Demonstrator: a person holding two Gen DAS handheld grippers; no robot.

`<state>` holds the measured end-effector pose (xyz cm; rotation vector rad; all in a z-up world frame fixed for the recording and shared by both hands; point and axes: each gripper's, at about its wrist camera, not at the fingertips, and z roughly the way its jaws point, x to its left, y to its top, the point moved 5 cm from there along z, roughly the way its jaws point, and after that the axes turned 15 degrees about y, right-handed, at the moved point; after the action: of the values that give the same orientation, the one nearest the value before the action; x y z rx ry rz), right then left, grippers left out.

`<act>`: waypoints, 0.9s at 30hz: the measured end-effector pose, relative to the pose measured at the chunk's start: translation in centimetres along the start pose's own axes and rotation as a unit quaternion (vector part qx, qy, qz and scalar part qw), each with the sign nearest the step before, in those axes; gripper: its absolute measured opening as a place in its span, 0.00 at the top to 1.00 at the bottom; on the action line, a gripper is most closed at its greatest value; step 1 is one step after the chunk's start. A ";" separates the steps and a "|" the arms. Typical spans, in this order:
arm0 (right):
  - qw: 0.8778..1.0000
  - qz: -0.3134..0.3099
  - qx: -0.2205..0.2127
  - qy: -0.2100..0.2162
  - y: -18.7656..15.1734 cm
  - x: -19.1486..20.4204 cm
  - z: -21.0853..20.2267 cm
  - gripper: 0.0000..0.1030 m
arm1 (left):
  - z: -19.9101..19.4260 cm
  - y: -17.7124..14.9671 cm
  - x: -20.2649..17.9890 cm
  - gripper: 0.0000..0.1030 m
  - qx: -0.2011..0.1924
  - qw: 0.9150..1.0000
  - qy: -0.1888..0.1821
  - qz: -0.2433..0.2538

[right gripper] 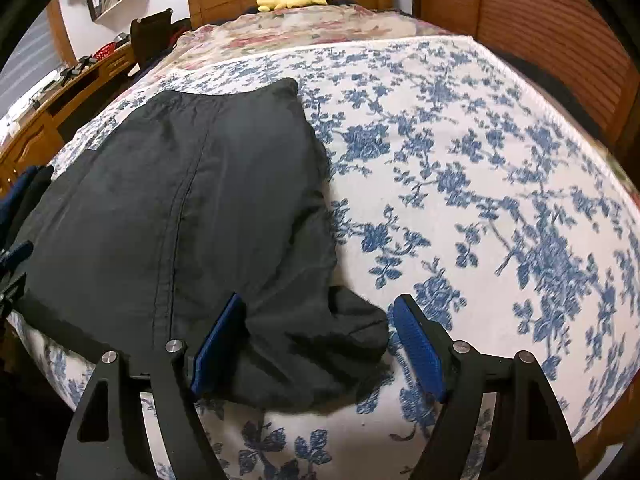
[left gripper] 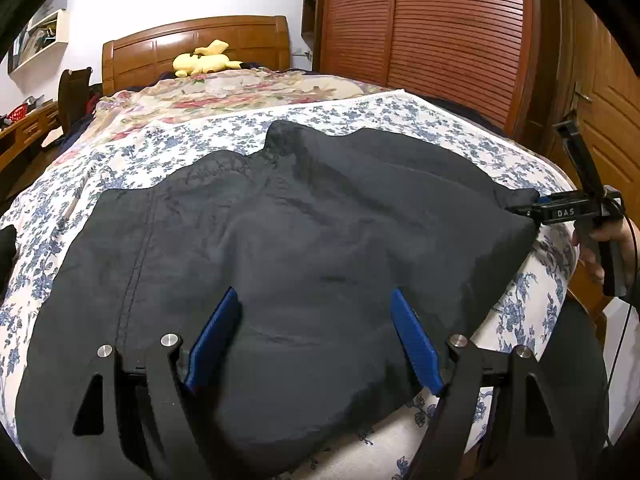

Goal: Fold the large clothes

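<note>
A large dark grey garment (left gripper: pixel 288 240) lies spread on the bed's blue-flowered sheet (left gripper: pixel 400 116). My left gripper (left gripper: pixel 316 336) is open, its blue pads over the garment's near part, gripping nothing. In the left wrist view the right gripper (left gripper: pixel 532 208) sits at the garment's right corner. In the right wrist view the garment (right gripper: pixel 192 216) fills the left half, and my right gripper (right gripper: pixel 320 340) is open with the garment's near right corner (right gripper: pixel 352 332) lying between its fingers, not pinched.
The flowered sheet (right gripper: pixel 480 184) lies bare to the right of the garment. A yellow plush toy (left gripper: pixel 204 60) rests by the wooden headboard (left gripper: pixel 192 40). A louvred wardrobe (left gripper: pixel 440 32) stands at the right. A desk (right gripper: pixel 52 96) stands at the left.
</note>
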<state>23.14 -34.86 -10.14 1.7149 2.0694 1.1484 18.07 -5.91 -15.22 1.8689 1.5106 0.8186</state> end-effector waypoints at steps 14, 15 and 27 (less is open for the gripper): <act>0.996 -0.027 -0.033 0.078 1.2 2.2 -1.4 0.82 | -1.2 -0.2 1.2 0.23 -0.006 1.000 -0.008 -0.013; 0.995 -0.030 -0.050 0.083 1.9 2.7 -2.2 0.82 | -1.5 -0.3 1.8 0.23 -0.009 1.000 -0.007 -0.017; 0.972 -0.145 -0.145 0.115 7.9 15.8 -5.3 0.86 | -6.1 -2.3 9.0 0.23 -0.032 0.996 0.023 -0.074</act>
<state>21.00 -22.66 3.55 1.1494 2.0619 1.5169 13.44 3.78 -12.22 1.6795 1.6112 0.8355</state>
